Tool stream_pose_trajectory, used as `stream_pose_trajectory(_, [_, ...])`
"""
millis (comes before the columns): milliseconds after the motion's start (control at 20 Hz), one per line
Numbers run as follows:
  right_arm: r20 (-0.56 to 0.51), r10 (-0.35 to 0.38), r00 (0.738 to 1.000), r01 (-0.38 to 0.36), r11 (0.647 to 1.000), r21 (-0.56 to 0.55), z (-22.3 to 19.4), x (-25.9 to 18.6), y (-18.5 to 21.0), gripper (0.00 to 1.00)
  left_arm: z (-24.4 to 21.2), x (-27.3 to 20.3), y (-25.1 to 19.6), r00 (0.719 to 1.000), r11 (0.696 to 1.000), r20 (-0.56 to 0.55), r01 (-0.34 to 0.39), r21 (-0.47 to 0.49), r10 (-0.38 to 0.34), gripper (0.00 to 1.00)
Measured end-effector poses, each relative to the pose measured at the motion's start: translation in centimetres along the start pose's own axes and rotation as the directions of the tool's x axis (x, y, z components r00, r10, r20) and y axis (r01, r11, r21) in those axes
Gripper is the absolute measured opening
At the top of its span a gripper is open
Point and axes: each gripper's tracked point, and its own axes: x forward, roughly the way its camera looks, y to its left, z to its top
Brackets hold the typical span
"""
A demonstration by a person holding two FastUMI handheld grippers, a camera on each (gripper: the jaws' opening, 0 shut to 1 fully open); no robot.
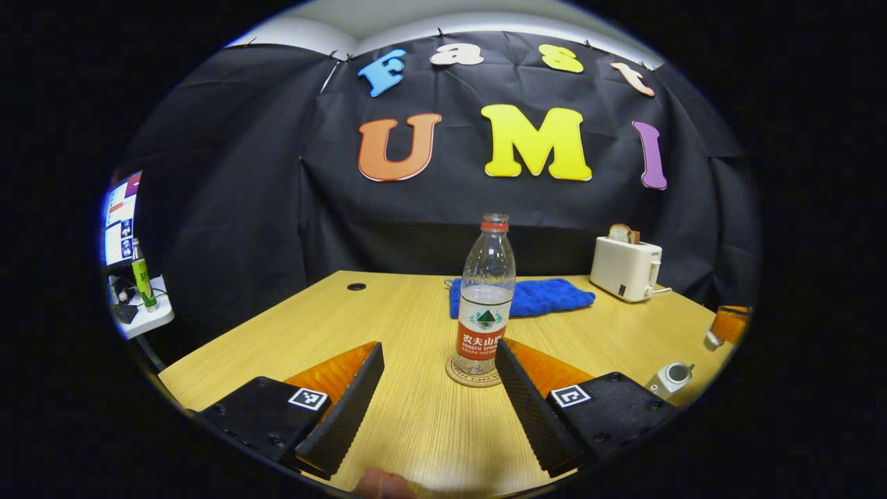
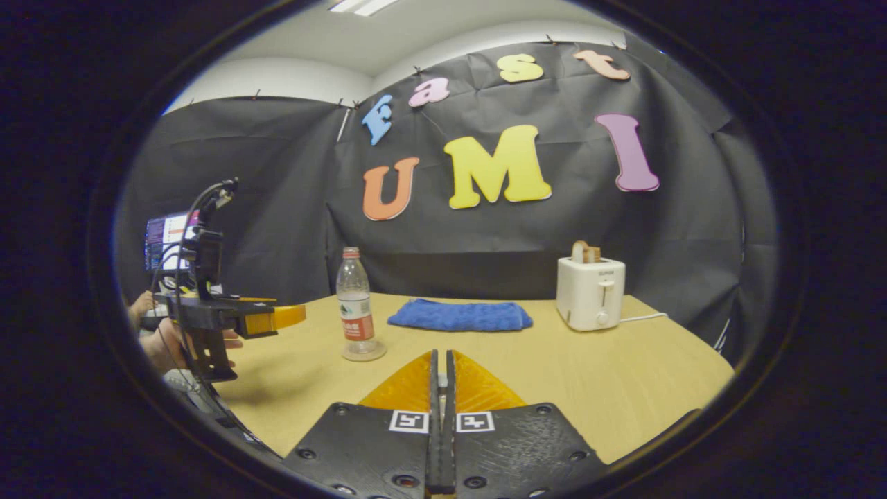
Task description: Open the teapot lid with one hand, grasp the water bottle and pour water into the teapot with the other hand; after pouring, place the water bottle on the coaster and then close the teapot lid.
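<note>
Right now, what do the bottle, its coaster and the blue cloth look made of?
Water bottle: clear glossy plastic, see-through with highlights. Coaster: looks like cork or wood, tan and matte; uncertain. Blue cloth: soft terry or microfibre, fuzzy and folded.

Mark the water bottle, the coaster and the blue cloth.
water bottle (image 1: pixel 483 326): left gripper view, on its label.
coaster (image 1: pixel 459 376): left gripper view, on its left rim.
blue cloth (image 2: pixel 460 315): right gripper view, on its middle.

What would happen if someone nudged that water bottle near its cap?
The water bottle would probably tip: it is tall and narrow and stands on a small coaster. It looks roughly half full, so likely fairly light. Its clear thin walls would probably flex when squeezed.
</note>
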Motion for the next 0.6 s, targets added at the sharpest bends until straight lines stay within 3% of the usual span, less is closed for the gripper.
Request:
stream_pose_trajectory(400, [-0.048,0.042,0.998,-0.044,0.998,-0.035,-2.7,2.2,1.4,0.00,1.5,-5.0,2.3,0.993,0.997,0.096,-0.074,0.013,0.072,1.00])
stream_pose_trajectory(600, [-0.051,0.030,0.998,-0.032,0.999,-0.031,-3.4,2.2,1.1,0.00,1.8,-5.5,1.8,0.992,0.998,0.107,-0.064,0.002,0.063,1.00])
